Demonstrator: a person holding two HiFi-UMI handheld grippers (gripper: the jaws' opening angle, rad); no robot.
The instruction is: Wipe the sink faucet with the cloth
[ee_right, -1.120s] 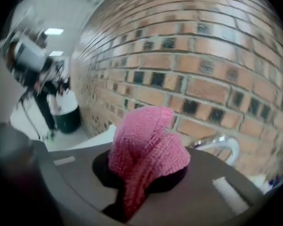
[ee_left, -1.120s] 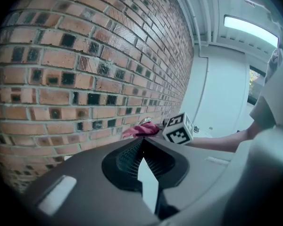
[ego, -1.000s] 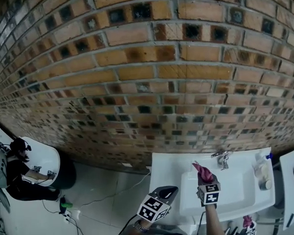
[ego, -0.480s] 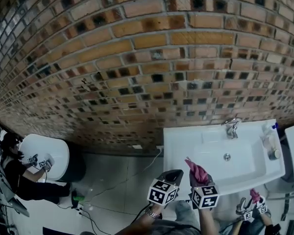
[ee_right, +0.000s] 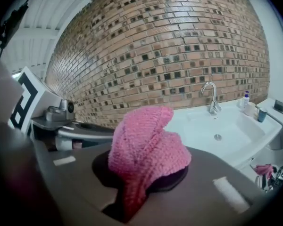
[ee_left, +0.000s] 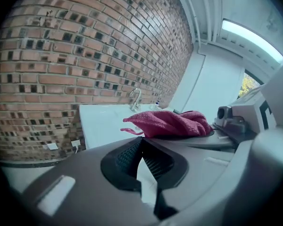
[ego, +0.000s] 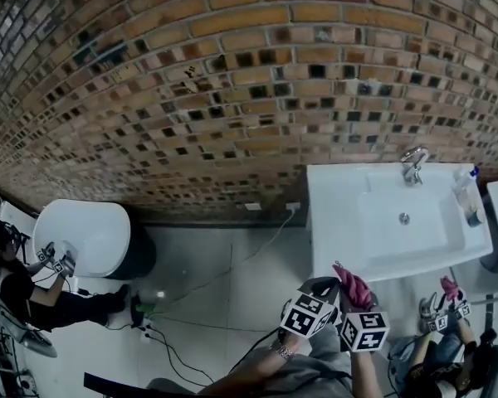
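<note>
Brick wall (ego: 232,89), white sink (ego: 336,214), grey floor (ego: 207,280), cloth (ee_right: 144,145) in right gripper (ee_right: 146,175)

My right gripper (ee_right: 140,175) has its jaws closed on the pink cloth (ee_right: 144,147), which bunches up above them. Beyond it I see the white sink (ee_right: 193,122) against the brick wall (ee_right: 146,46). The chrome faucet (ee_right: 210,98) stands upright at its back edge, and a bottle (ee_right: 245,99) and a blue cup (ee_right: 261,114) sit near its back right corner.
</note>
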